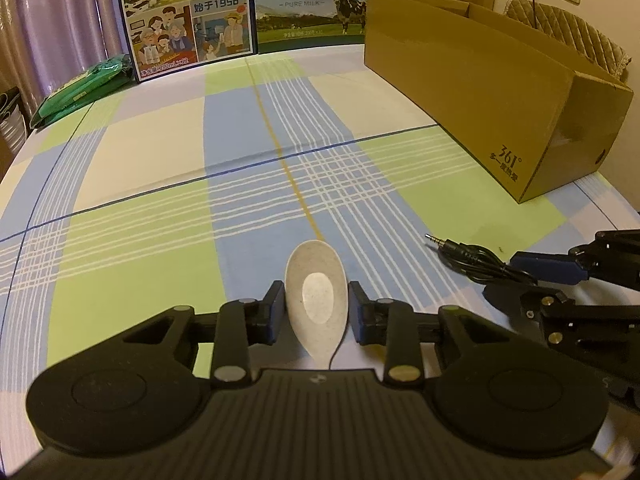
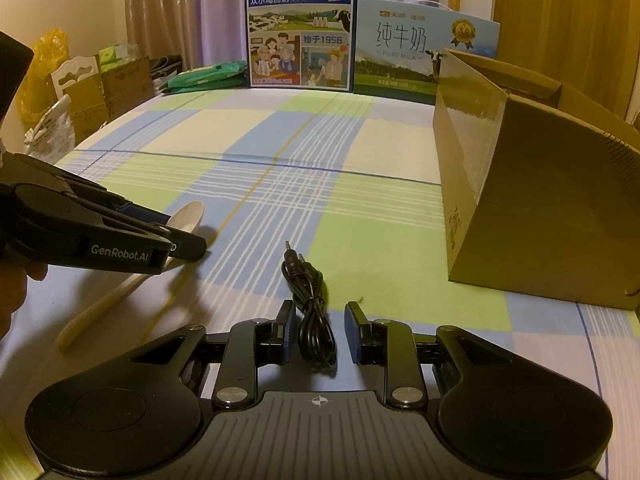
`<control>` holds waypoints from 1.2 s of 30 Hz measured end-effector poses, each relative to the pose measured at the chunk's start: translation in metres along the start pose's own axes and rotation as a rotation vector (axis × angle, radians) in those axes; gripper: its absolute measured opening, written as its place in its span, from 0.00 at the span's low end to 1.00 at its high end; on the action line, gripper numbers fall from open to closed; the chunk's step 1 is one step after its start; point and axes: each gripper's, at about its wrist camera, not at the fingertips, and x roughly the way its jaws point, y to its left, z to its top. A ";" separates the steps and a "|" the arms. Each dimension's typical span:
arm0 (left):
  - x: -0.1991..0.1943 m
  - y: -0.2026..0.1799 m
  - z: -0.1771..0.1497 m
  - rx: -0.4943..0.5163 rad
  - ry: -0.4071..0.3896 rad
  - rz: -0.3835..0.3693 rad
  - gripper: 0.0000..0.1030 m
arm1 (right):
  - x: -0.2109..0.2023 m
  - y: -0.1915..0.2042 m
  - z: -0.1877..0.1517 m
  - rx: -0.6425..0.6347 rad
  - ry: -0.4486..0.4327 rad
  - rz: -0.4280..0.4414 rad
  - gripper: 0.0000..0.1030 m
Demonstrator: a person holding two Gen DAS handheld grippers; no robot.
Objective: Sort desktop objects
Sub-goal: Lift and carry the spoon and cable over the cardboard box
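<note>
A pale speckled spoon (image 1: 316,300) lies bowl-up on the checked tablecloth. My left gripper (image 1: 316,304) is shut on it, pads touching both sides of the bowl. From the right wrist, the spoon (image 2: 120,292) has its handle end resting on the cloth under the left gripper (image 2: 180,240). A coiled black audio cable (image 2: 314,320) lies between the fingers of my right gripper (image 2: 320,332), which is open with gaps on both sides. The left wrist view shows the cable (image 1: 472,260) and the right gripper (image 1: 520,280) at the lower right.
An open brown cardboard box (image 1: 500,92) stands on the right of the table. Two milk cartons (image 2: 300,28) stand at the back edge, with green packets (image 2: 208,76) to their left. Boxes and bags sit beyond the table's left edge.
</note>
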 end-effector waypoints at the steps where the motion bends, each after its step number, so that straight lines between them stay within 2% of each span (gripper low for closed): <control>1: -0.001 0.000 0.000 0.005 -0.002 0.007 0.27 | 0.000 0.000 0.000 -0.003 0.000 -0.001 0.23; 14: -0.006 0.002 0.005 -0.014 -0.016 -0.030 0.26 | 0.000 0.005 -0.002 -0.032 -0.001 -0.004 0.22; 17: -0.007 0.001 0.006 -0.013 -0.018 -0.038 0.27 | 0.000 0.007 -0.002 -0.028 0.003 0.004 0.10; 28: -0.019 -0.002 0.014 0.006 -0.052 -0.059 0.26 | -0.011 0.003 0.004 0.011 -0.030 -0.023 0.09; 36: -0.041 -0.015 0.018 0.040 -0.081 -0.069 0.27 | -0.048 -0.001 0.019 0.052 -0.069 -0.048 0.09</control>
